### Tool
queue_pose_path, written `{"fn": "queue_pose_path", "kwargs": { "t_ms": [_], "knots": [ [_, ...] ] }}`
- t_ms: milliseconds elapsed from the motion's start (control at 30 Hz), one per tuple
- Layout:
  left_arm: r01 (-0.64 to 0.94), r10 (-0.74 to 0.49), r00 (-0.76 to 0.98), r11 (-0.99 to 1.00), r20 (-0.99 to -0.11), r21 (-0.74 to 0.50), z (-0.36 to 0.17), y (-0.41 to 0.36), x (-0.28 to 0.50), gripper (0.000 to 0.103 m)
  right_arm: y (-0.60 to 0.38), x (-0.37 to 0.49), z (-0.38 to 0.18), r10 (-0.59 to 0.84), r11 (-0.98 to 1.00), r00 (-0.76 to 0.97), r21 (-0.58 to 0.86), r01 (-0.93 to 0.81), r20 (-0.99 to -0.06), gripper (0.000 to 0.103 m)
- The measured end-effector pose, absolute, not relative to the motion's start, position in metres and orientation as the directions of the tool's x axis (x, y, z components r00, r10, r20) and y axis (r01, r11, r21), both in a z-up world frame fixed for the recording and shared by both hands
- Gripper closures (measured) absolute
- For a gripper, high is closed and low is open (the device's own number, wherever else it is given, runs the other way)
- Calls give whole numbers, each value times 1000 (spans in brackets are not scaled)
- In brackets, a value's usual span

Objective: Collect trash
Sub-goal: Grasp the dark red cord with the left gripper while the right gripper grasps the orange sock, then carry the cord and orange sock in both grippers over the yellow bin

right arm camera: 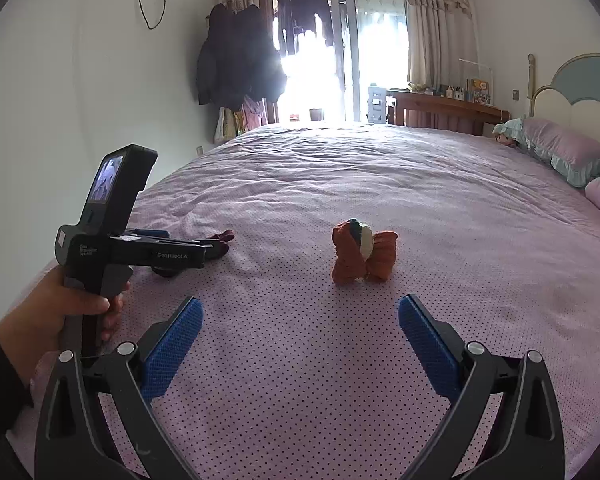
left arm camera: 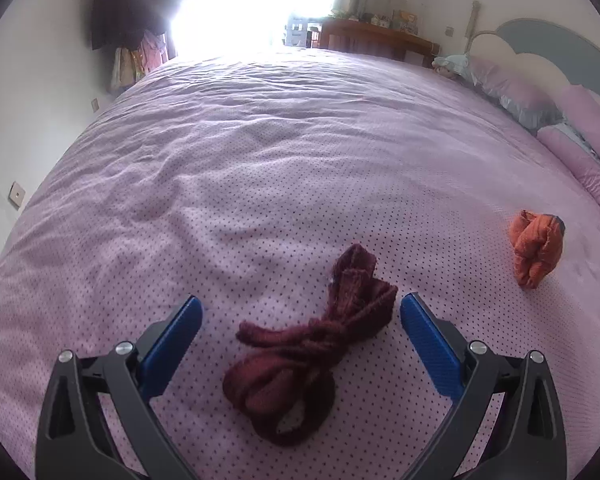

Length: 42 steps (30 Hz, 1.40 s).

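Left gripper [left arm camera: 301, 306] is spread wide, blue pads [left arm camera: 172, 346] either side of a dark red knotted sock bundle [left arm camera: 312, 344] lying on the pink dotted bedspread [left arm camera: 260, 160]. The bundle sits between the fingers, its far end roughly level with the tips and nearer the right pad; no visible contact with either pad. Whitish patch shows inside its near loop. Orange sock bundle [left arm camera: 534, 246] lies off to the right of that gripper, well apart from the red one, outside the finger span. Right gripper [right arm camera: 300, 308] is likewise wide apart with nothing between its pads; the orange bundle [right arm camera: 362, 252] is ahead of its tips, about centred on the gap, not touching. Right wrist view only: the person's left hand [right arm camera: 56, 308] in a dark sleeve gripping the left tool's handle, the tool's body with its small lit screen [right arm camera: 106, 180], the orange bundle's grey-and-cream patch on top, and just the tip of the red bundle [right arm camera: 220, 242] poking out past the left tool. It also resolves the glass balcony door [right arm camera: 340, 48], which is blown out white in the left wrist view. Both views show the dark coats [right arm camera: 236, 60] hung on the wall, the wooden desk [right arm camera: 448, 110] and the pillows [right arm camera: 564, 148] by the headboard.
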<state>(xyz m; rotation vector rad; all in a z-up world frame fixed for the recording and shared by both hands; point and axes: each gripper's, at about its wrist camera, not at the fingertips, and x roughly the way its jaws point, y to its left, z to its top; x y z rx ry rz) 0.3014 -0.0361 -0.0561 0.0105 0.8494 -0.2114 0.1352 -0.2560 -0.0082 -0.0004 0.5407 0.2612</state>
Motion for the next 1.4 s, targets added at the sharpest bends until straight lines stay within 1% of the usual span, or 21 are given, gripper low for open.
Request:
{"fn": "queue_pose_path", "kwargs": {
  "t_ms": [33,100,133,167,200,233,267,300,433,600,767,833,900,933,967,1000,1033,1067,1133,1300,1400],
  "knots": [
    [208,-199,631,975,-750,-83,-57,-38,304,8,-257,138,-9,241,968,824,67,-241,-514,8],
    [242,-216,608,967,-764,-80,-63,-45,307,30,-259,143,-11,230,971,817,64,-231,-528,8],
    [243,-203,613,968,-764,-62,-64,-47,306,32,-261,147,-12,225,972,814,65,-226,-535,8],
    [253,-209,618,966,-758,-60,-63,-49,304,40,-262,150,-12,222,973,811,68,-221,-541,8],
    [262,-220,619,963,-754,-66,-62,-49,303,55,-263,154,-13,222,973,810,72,-218,-543,8],
    [268,-232,619,960,-750,-76,-61,-48,303,63,-264,157,-12,225,973,808,77,-219,-545,8],
    [271,-247,619,958,-746,-92,-60,-46,302,77,-265,160,-12,227,972,806,81,-218,-548,8],
    [271,-260,619,956,-741,-109,-59,-44,301,81,-266,163,-12,225,973,804,84,-215,-551,8],
    [269,-307,632,948,-712,-170,-55,-37,291,82,-268,178,-12,208,977,800,81,-198,-563,8],
    [296,-349,643,934,-681,-199,-47,-40,280,82,-266,209,-18,172,983,786,48,-178,-594,8],
    [310,-371,639,926,-674,-215,-45,-42,277,82,-268,259,-34,132,990,735,52,-131,-665,8],
    [312,-377,631,923,-678,-223,-46,-42,278,82,-271,271,-38,120,992,725,59,-110,-679,10],
    [312,-379,628,923,-680,-227,-47,-42,278,82,-273,277,-40,131,991,714,75,-109,-688,26],
    [313,-381,627,922,-680,-228,-47,-42,278,82,-274,279,-39,149,989,708,90,-120,-690,46],
    [314,-382,627,922,-679,-229,-47,-42,277,82,-275,279,-40,163,986,699,102,-129,-697,57],
    [316,-384,627,920,-678,-230,-46,-42,278,82,-275,276,-40,166,986,700,100,-134,-695,61],
    [321,-389,625,918,-677,-231,-46,-43,276,82,-275,272,-40,168,985,707,91,-145,-687,68],
    [325,-395,624,916,-675,-235,-44,-44,274,82,-275,267,-39,172,984,710,88,-154,-683,72],
    [340,-413,618,908,-669,-246,-42,-47,268,82,-279,257,-37,202,979,712,116,-169,-673,74],
    [400,-459,630,883,-626,-245,-23,-66,231,82,-285,212,-25,292,956,720,188,-224,-630,75],
    [451,-492,624,861,-606,-235,-12,-83,199,82,-289,169,-13,335,942,734,200,-269,-591,75]
  ]
}}
